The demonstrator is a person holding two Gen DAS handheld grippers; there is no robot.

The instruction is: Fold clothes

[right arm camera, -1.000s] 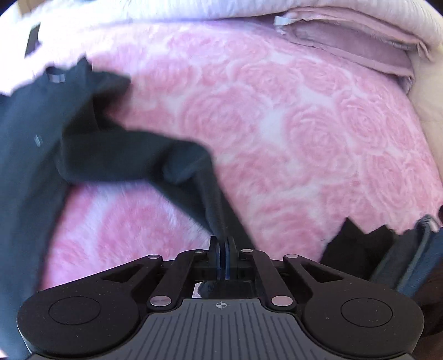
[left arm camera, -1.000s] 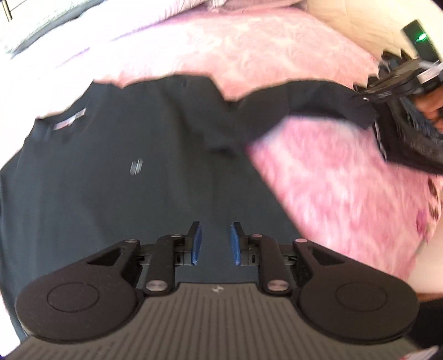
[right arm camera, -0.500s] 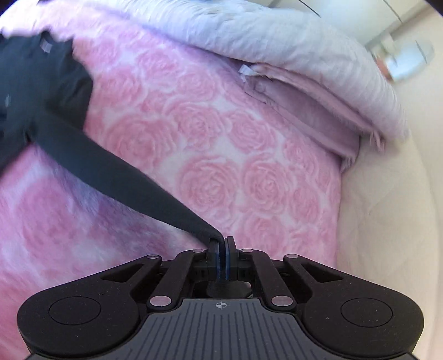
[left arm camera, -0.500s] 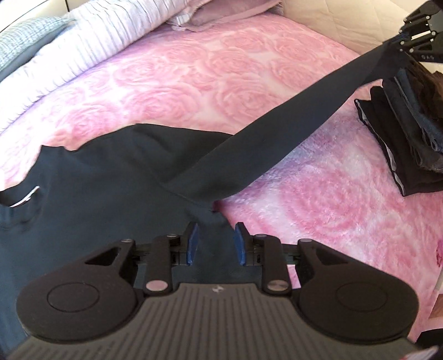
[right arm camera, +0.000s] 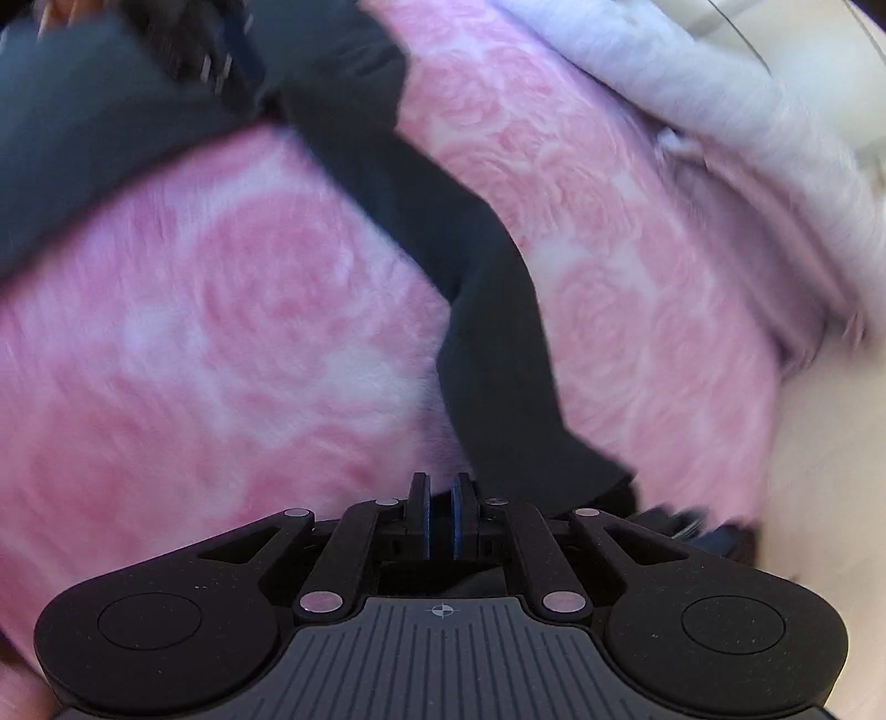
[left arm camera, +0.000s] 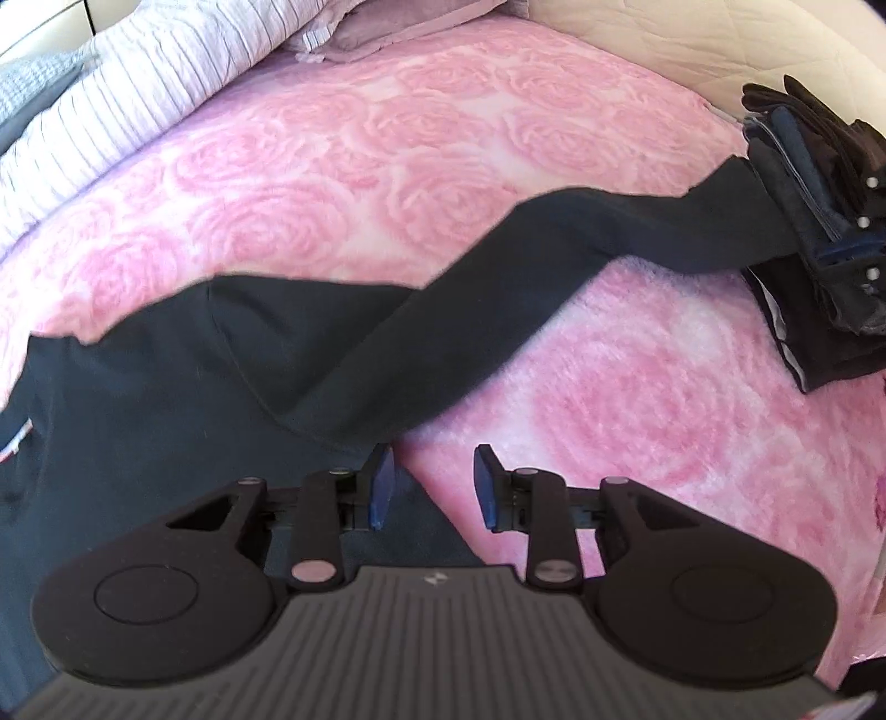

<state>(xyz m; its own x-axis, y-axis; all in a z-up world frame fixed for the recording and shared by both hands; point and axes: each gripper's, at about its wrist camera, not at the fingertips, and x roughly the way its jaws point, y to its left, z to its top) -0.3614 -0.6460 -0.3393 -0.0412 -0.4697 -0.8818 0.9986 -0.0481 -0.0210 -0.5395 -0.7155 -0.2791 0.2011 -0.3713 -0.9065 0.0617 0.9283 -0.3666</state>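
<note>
A dark long-sleeved shirt (left arm camera: 138,399) lies spread on the pink rose-patterned bedspread (left arm camera: 387,166). Its sleeve (left arm camera: 554,260) stretches out to the right, lying loosely on the bed. My left gripper (left arm camera: 432,487) is open and empty, hovering over the shirt's edge near the armpit. In the right wrist view the sleeve (right arm camera: 482,310) lies on the bedspread and its cuff end is just beyond my right gripper (right arm camera: 441,512), whose pads stand slightly apart with nothing between them. The right gripper shows at the far right of the left wrist view (left arm camera: 864,232).
A stack of folded dark clothes (left arm camera: 819,310) sits on the bed at the right by the sleeve end. White and mauve pillows (left arm camera: 138,111) line the far side. A cream padded bed edge (left arm camera: 720,44) runs behind.
The sleeve was held taut in the air by my right gripper; it now lies slack on the bed and the right pads have parted. The left gripper's jaws have opened wider.
</note>
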